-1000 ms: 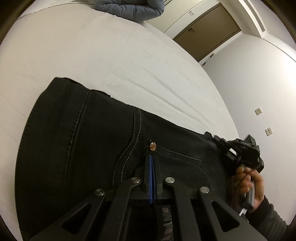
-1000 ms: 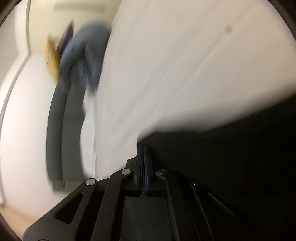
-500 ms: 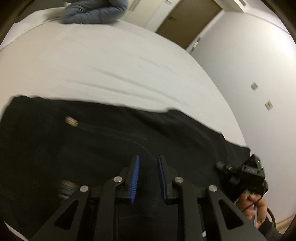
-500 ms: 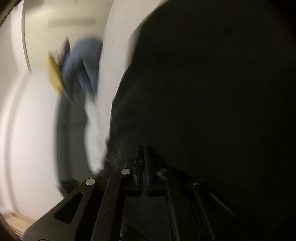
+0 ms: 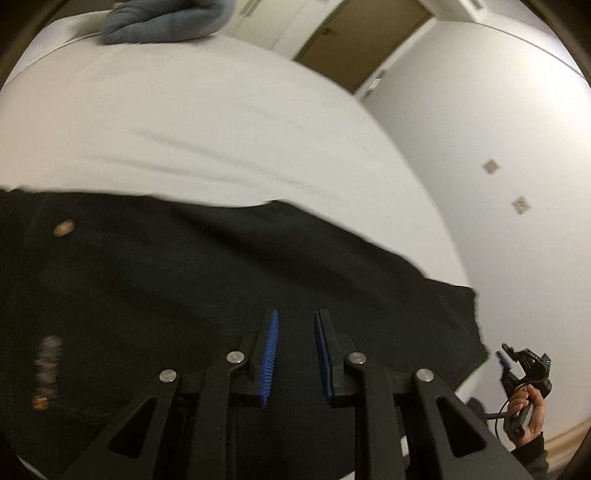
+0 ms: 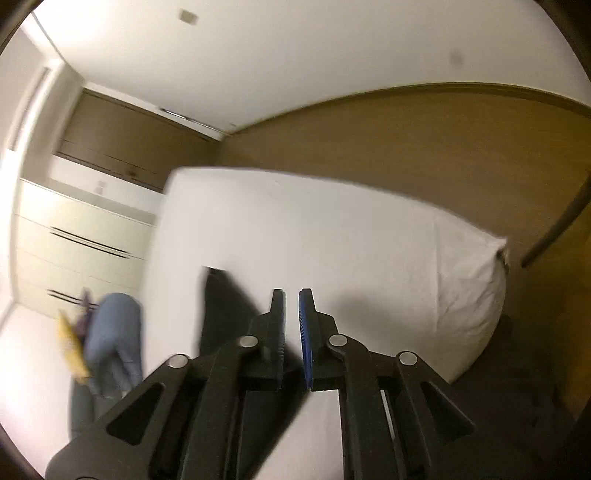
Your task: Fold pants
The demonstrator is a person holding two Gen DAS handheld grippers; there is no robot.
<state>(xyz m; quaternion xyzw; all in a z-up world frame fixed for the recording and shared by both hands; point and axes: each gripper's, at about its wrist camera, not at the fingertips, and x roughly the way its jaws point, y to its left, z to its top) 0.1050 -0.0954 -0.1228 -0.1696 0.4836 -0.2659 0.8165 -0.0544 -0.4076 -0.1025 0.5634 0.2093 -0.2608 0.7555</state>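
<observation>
- Your left gripper (image 5: 294,350) is hovering over the black denim pants (image 5: 184,288) with its blue-padded jaws apart, grasping nothing; your right gripper (image 6: 291,325) is also parted, by a narrow gap, and nothing is sitting between the pads
- The pants are lying flat across the white-sheeted bed (image 5: 221,122), running left to right in the left wrist view; the copper rivet (image 5: 63,227) at far left is marking the waist and pocket end, while the plain hem edge (image 5: 469,317) is sitting near the bed's right side
- In the right wrist view only a dark corner of the cloth (image 6: 225,302) is showing just left of the jaws; that view is blurred, so finer detail is not readable
- Judging by look, the denim is handling as medium-heavy, soft but thick; it is likely sagging when lifted rather than slipping, and it is not fragile
- For the next fold, you are best pinching at seamed edges: waistband or hem corners, one per gripper, since stitched layers are giving the pads more bite than mid-panel cloth
- The grey puffy jacket (image 5: 166,18) at the far bed edge is lying well apart from the pants
</observation>
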